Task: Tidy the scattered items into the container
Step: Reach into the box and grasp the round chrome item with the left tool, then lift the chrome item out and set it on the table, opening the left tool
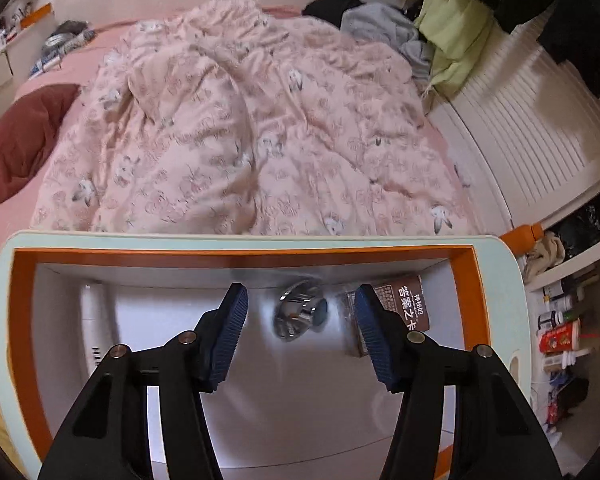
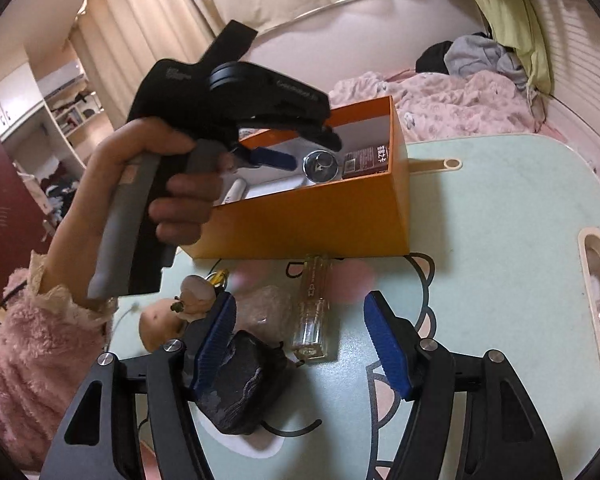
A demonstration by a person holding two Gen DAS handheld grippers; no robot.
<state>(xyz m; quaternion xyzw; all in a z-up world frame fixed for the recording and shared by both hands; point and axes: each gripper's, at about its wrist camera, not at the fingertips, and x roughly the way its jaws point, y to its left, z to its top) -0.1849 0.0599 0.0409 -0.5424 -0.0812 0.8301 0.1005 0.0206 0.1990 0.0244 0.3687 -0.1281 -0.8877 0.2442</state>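
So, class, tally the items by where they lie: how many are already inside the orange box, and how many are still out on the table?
In the orange box: 3 (round metal piece, brown card pack, white marker)
On the table: 4 (clear bottle, dark pouch, plush keychain, pale pink bundle)
Total: 7

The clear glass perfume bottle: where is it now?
Right wrist view: the clear glass perfume bottle lies on the pale green table, just outside the orange box, centre frame.
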